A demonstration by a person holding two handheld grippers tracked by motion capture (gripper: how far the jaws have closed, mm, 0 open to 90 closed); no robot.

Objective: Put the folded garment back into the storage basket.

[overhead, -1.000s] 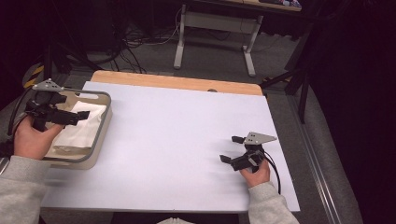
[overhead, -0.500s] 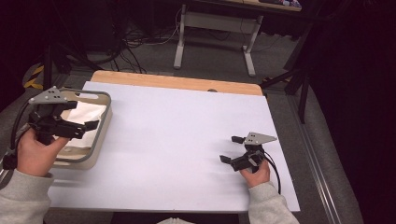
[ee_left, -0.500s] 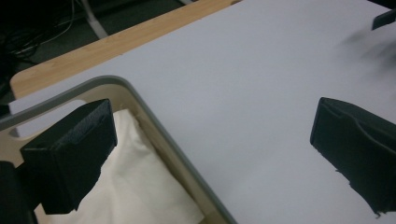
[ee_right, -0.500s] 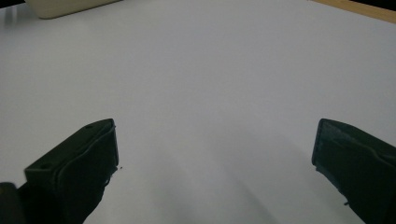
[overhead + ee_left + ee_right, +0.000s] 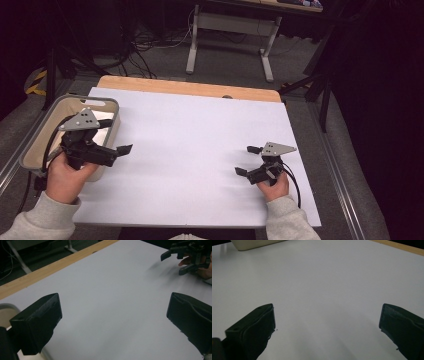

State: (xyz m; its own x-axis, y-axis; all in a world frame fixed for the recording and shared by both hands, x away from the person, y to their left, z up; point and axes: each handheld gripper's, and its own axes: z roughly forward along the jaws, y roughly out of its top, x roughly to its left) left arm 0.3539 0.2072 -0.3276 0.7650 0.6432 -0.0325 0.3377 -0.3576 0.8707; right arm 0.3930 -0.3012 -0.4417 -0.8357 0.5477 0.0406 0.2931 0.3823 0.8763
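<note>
My left gripper (image 5: 116,135) hangs over the right rim of a beige bin (image 5: 31,148) at the table's left edge, its jaws wide apart and pointing right over the white tabletop (image 5: 195,145). Nothing sits between them in the left gripper view (image 5: 113,315). My right gripper (image 5: 244,160) rests low at the front right of the table, open and empty, jaws pointing left. The right gripper view (image 5: 325,322) has bare white surface between its jaws. Most of the bin's inside is hidden by my left hand and gripper.
A wooden strip (image 5: 190,88) runs along the table's far edge. Beyond it stand desk legs (image 5: 192,45) and cables on the floor. The left gripper view catches the right gripper (image 5: 187,257) far off; the right gripper view catches the bin (image 5: 254,243) at top left.
My left gripper has lifted out from over the bin and swung right, its jaws now past the bin's right rim over the white surface. The right gripper has stayed put.
</note>
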